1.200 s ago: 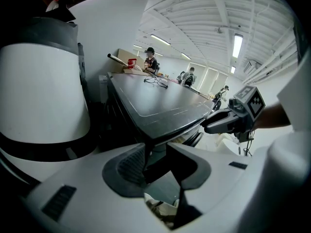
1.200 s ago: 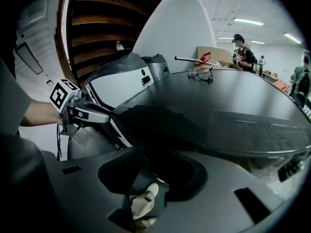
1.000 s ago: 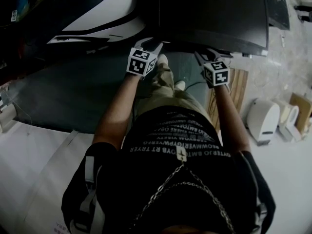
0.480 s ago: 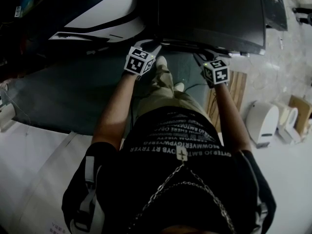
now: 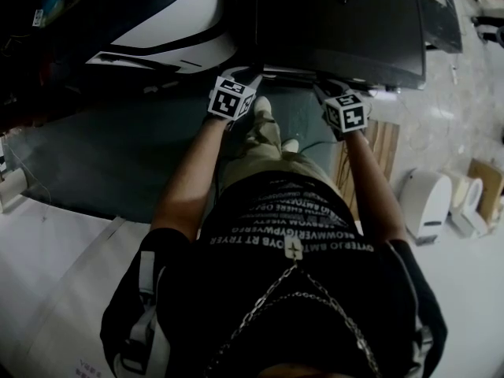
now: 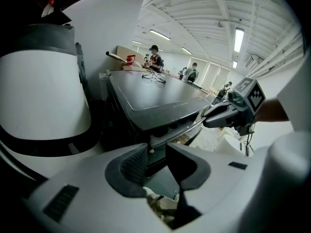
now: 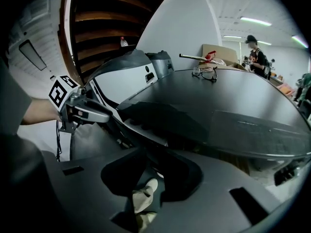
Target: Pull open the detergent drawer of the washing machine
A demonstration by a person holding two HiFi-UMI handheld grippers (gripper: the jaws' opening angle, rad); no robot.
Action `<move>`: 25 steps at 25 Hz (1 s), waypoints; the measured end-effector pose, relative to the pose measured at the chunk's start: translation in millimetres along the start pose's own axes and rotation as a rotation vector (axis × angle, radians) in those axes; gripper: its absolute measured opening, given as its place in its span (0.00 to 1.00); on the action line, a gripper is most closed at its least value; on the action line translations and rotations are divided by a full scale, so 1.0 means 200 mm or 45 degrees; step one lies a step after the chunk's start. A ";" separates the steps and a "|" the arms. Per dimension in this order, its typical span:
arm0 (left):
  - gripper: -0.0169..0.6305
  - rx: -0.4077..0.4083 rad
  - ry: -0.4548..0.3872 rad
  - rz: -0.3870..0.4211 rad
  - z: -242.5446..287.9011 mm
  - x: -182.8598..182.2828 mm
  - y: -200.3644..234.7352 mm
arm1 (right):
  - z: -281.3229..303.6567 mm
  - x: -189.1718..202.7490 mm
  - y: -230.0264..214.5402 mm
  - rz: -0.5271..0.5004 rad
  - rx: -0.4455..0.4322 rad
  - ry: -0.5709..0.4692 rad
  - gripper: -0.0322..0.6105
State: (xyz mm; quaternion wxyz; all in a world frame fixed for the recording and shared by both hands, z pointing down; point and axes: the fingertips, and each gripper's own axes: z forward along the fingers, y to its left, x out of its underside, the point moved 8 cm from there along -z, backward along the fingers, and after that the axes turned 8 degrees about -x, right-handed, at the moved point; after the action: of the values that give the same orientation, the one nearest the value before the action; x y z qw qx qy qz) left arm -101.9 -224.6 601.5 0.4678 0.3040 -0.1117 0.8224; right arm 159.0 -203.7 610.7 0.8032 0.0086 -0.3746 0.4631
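A grey-green mat [image 5: 102, 148] lies underfoot, with the dark washing machine [image 5: 339, 22] ahead. My left gripper [image 6: 156, 159] and right gripper [image 7: 146, 171] both gape empty at its front lip, where the drawer [image 6: 176, 131] seems to sit. If I close too shallow, I'd likely slip off that thin edge.

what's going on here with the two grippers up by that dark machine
A person stands facing a dark grey, flat-topped washing machine, with a two-jaw gripper in each hand. The left gripper and the right gripper are both at the machine's upper front edge. Each has its jaws apart and grips nothing. No detergent drawer shows pulled out, so the pull does not seem to have begun.
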 end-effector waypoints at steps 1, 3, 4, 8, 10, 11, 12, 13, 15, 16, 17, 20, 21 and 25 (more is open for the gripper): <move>0.21 -0.001 0.001 -0.008 -0.01 0.01 -0.01 | -0.01 0.00 0.01 -0.002 0.001 0.008 0.18; 0.21 0.000 -0.001 -0.028 -0.02 0.02 -0.02 | -0.02 0.02 0.01 -0.004 0.001 0.016 0.18; 0.21 0.000 -0.002 -0.034 -0.03 0.03 -0.03 | -0.02 0.04 0.01 -0.003 -0.002 0.017 0.18; 0.21 0.000 -0.002 -0.041 -0.05 0.07 -0.06 | -0.04 0.07 0.05 -0.004 -0.021 0.027 0.18; 0.21 -0.001 -0.001 -0.042 -0.06 0.09 -0.07 | -0.06 0.09 0.07 -0.003 -0.031 0.026 0.18; 0.21 -0.002 0.001 -0.043 -0.07 0.10 -0.08 | -0.06 0.10 0.07 -0.002 -0.036 0.029 0.18; 0.21 -0.003 0.003 -0.044 -0.08 0.11 -0.09 | -0.06 0.12 0.08 -0.001 -0.039 0.032 0.18; 0.21 -0.006 0.003 -0.045 -0.09 0.13 -0.10 | -0.07 0.13 0.08 0.000 -0.043 0.035 0.18; 0.21 -0.011 0.001 -0.050 -0.10 0.15 -0.12 | -0.07 0.16 0.09 -0.001 -0.052 0.036 0.18; 0.21 -0.013 0.000 -0.054 -0.11 0.16 -0.13 | -0.08 0.17 0.10 -0.002 -0.056 0.035 0.18; 0.21 -0.015 -0.001 -0.058 -0.11 0.18 -0.14 | -0.08 0.19 0.10 -0.001 -0.059 0.035 0.18; 0.21 -0.017 0.000 -0.065 -0.14 0.21 -0.17 | -0.09 0.22 0.12 0.002 -0.068 0.038 0.17; 0.21 -0.017 0.002 -0.065 -0.14 0.22 -0.18 | -0.10 0.24 0.13 -0.001 -0.071 0.041 0.17; 0.21 -0.016 0.005 -0.066 -0.17 0.26 -0.21 | -0.13 0.27 0.17 -0.002 -0.079 0.052 0.17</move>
State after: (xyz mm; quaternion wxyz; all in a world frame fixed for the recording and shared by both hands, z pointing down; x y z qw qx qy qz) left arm -100.3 -149.4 601.9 0.4910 0.3023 -0.1082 0.8098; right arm 165.0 -135.2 613.1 0.8110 -0.0255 -0.3722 0.4507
